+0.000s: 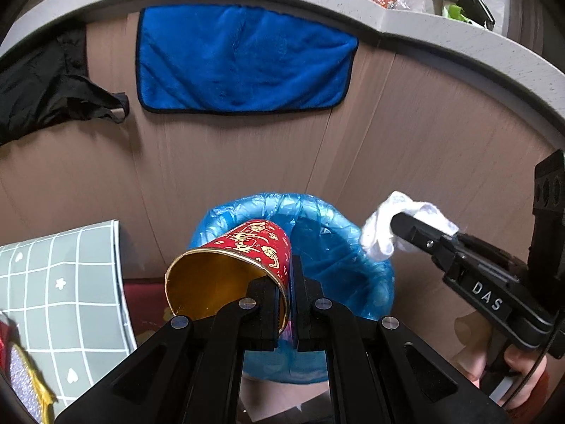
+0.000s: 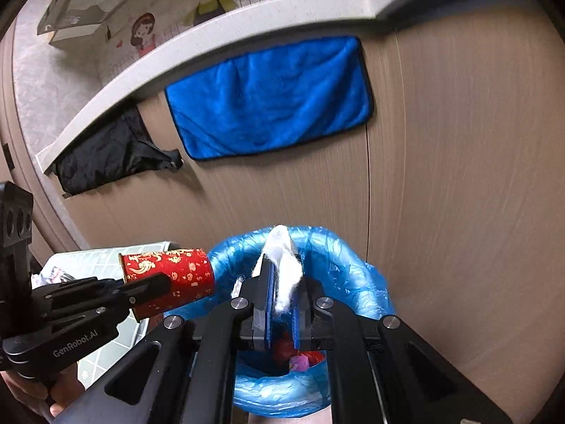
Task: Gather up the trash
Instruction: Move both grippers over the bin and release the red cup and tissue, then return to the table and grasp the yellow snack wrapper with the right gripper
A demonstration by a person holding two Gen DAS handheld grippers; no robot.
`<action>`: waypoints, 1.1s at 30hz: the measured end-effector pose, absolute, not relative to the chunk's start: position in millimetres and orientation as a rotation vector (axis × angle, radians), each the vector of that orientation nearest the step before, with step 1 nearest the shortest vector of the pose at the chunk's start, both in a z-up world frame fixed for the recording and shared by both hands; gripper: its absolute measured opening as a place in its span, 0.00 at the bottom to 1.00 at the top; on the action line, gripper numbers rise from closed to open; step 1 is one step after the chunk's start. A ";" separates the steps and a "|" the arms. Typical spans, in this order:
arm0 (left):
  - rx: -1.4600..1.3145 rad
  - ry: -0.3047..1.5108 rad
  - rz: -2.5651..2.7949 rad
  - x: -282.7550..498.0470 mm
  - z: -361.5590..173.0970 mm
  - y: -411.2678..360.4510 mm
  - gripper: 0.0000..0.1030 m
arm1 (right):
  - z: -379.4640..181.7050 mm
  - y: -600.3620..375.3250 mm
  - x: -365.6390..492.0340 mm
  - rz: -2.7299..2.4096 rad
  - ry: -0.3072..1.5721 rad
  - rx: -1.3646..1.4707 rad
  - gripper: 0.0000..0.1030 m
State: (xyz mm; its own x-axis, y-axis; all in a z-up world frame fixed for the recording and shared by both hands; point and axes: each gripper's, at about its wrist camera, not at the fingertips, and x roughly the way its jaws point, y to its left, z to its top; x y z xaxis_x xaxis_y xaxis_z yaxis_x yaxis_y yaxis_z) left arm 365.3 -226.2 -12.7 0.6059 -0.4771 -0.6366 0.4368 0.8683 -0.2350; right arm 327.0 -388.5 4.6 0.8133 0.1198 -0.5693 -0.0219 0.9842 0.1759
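A red paper cup (image 1: 247, 247) with gold print and a gold inside lies tilted on its side, and my left gripper (image 1: 287, 282) is shut on its wall near the rim. It hangs over the left edge of a bin lined with a blue bag (image 1: 335, 233). At the right, my right gripper (image 1: 406, 222) is shut on a crumpled white tissue (image 1: 378, 236). In the right wrist view the tissue (image 2: 286, 272) is pinched in my right gripper (image 2: 282, 282) above the blue-bagged bin (image 2: 349, 275). Red and pink scraps (image 2: 298, 355) lie inside it. The cup (image 2: 169, 272) and my left gripper (image 2: 155, 286) are at the left.
The bin stands against a brown cabinet front. A blue towel (image 1: 243, 60) and a black cloth (image 1: 46, 92) hang from it, under a grey counter edge (image 1: 441, 35). A grey grid-patterned box (image 1: 60, 289) sits left of the bin. A hand (image 1: 522, 371) holds the right gripper's handle.
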 end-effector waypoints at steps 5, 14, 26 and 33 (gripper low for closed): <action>-0.074 0.793 -0.535 380.3 -26.3 -230.8 0.04 | -12.3 -392.0 341.2 0.075 0.657 0.177 0.07; -0.109 0.818 -0.530 395.9 -37.2 -233.5 0.08 | -27.6 -396.4 353.6 0.090 0.680 0.196 0.13; -0.208 0.745 -0.422 376.8 2.2 -173.5 0.44 | -10.3 -390.3 324.6 0.094 0.627 0.232 0.56; -0.206 0.685 -0.323 316.0 18.1 -86.1 0.44 | 4.2 -338.5 283.7 0.209 0.616 0.145 0.56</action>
State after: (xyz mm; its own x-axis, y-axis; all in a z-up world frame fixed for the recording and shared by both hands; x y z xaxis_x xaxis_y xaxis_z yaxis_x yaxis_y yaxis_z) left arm 316.0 -86.1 18.1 0.7276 -0.3577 -0.5854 0.2235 0.9304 -0.2906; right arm 283.7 -338.5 4.2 0.7961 0.2367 -0.5569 -0.1507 0.9689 0.1965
